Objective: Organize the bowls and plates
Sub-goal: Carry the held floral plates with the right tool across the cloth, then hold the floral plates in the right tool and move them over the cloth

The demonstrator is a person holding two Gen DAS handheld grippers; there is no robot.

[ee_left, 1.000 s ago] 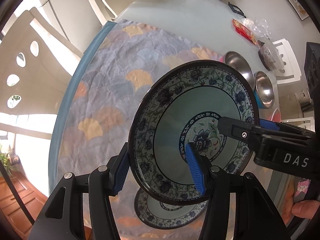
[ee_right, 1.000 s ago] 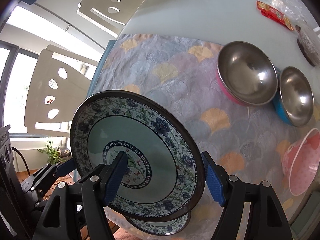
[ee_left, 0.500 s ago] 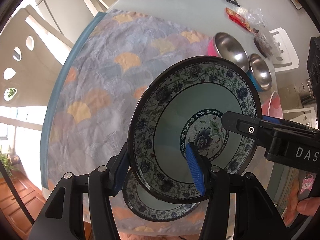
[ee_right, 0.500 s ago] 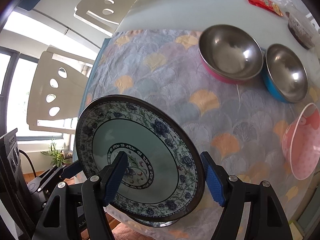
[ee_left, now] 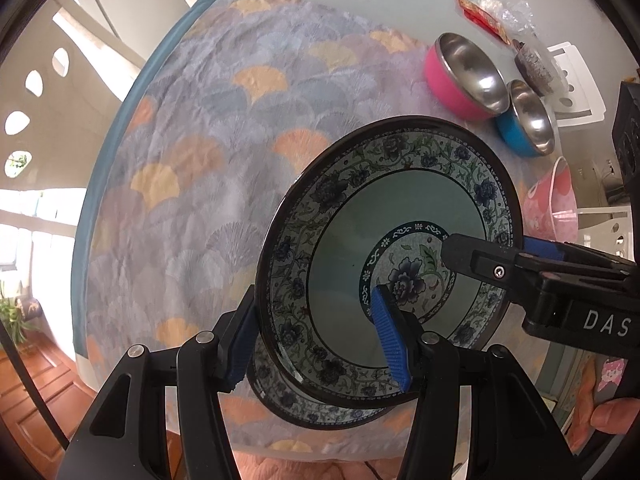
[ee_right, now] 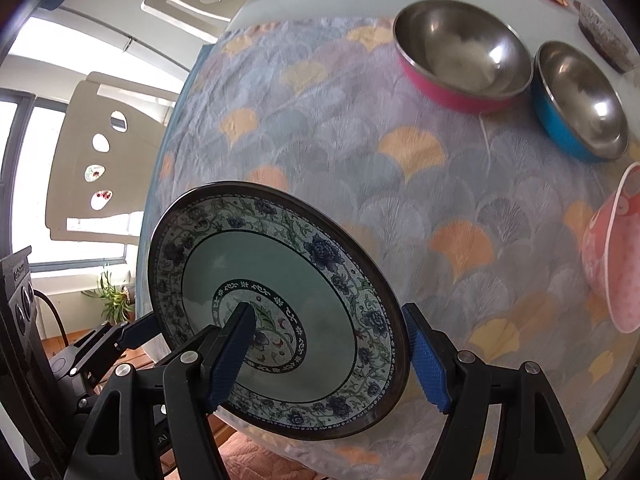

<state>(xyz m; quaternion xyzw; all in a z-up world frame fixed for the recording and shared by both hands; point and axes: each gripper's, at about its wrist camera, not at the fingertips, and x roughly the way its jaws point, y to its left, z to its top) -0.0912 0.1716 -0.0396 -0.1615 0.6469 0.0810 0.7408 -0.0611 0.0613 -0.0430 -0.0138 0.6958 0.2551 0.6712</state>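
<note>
A blue-and-white floral plate (ee_left: pixel 360 240) (ee_right: pixel 256 264) hangs tilted above the table, held by both grippers. My left gripper (ee_left: pixel 316 340) is shut on its left rim. My right gripper (ee_right: pixel 328 352) is shut on its right rim and shows in the left wrist view (ee_left: pixel 520 264). A second matching plate (ee_left: pixel 288 404) lies on the cloth right below the held one, mostly hidden. A pink steel bowl (ee_left: pixel 464 76) (ee_right: pixel 460 56), a blue steel bowl (ee_left: pixel 528 124) (ee_right: pixel 580 100) and a pink patterned bowl (ee_left: pixel 556 204) (ee_right: pixel 612 260) stand at the right.
A fan-patterned cloth (ee_left: pixel 224 152) (ee_right: pixel 400 168) covers the near part of the glass table. A dark lidded dish (ee_left: pixel 534 66), red packets (ee_left: pixel 480 18) and plastic wrap lie farther back. White chairs (ee_right: pixel 100 152) stand at the left edge.
Both grippers have carried the plate back toward the table's near edge and lower, close over the second plate. The bowls now sit farther away in both views.
</note>
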